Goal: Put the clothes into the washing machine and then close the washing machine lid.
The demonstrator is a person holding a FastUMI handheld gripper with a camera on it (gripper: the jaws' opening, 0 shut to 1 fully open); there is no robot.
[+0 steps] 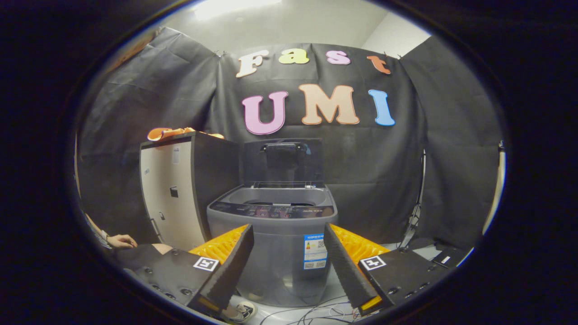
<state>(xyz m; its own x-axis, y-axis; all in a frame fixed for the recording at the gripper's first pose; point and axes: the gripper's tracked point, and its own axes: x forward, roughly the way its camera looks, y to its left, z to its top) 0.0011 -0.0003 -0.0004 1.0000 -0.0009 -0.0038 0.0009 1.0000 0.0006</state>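
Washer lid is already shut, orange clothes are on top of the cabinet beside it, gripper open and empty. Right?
Not quite: the gripper view shows the lid standing open above the washing machine. Orange clothes lie on the cabinet; the gripper is open, empty.

Booth w/ black cloth wall (pixel 379 180) hung across the back and both sides, creased, corners pinned up top. Above it a pale ceiling (pixel 289 22) w/ bright light glare near the front. Tall cabinet (pixel 174 198) stands at the back left against the cloth: cream door facing fwd, dark side panel, small stickers and a handle on the door. Floor (pixel 334 289) is pale, w/ thin cables (pixel 316 313) trailing over it. Thin stand (pixel 417 203) w/ cable rises at the right by the cloth; white strip at the far right edge
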